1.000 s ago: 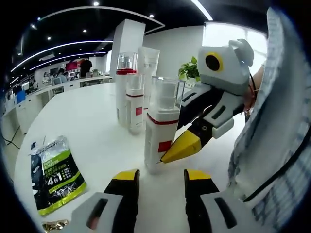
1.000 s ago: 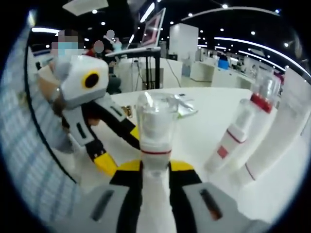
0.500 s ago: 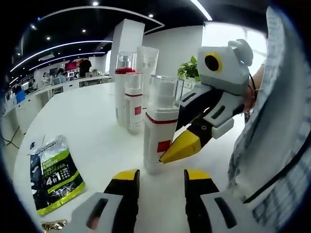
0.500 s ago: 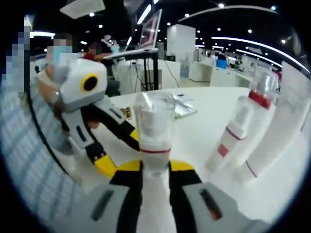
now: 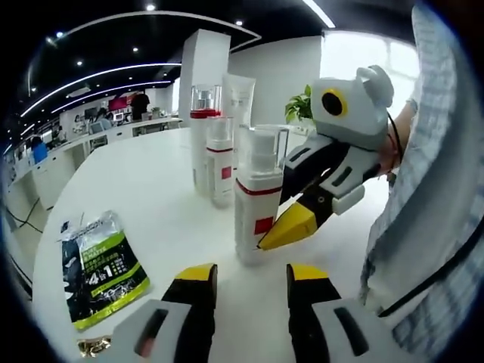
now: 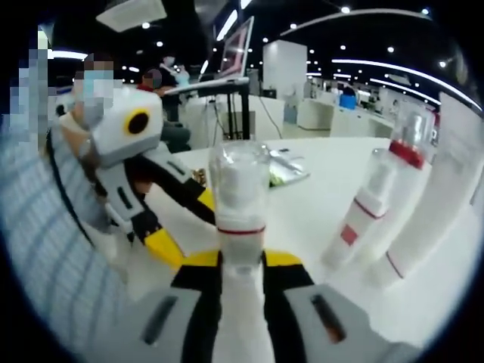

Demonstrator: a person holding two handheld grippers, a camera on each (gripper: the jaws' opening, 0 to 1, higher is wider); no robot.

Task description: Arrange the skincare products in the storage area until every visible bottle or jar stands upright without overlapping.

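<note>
My right tool still pinches the white pump bottle low on its body, both jaws pressed against its sides, and over the last second the bottle has kept upright with its base on the white desk. What has changed is small: in the left gripper view the bottle and the group behind it sit a little further right and the sachet has slid right too, so my left hand has swung, not the products. My left tool hangs near that bottle with its jaws apart and nothing between them.

Just behind the held bottle stand the small red-banded bottle, the tall red-collared bottle and the white tube, all upright and close together. I judge the held bottle is placed and ready to let go; nothing overlaps it.
</note>
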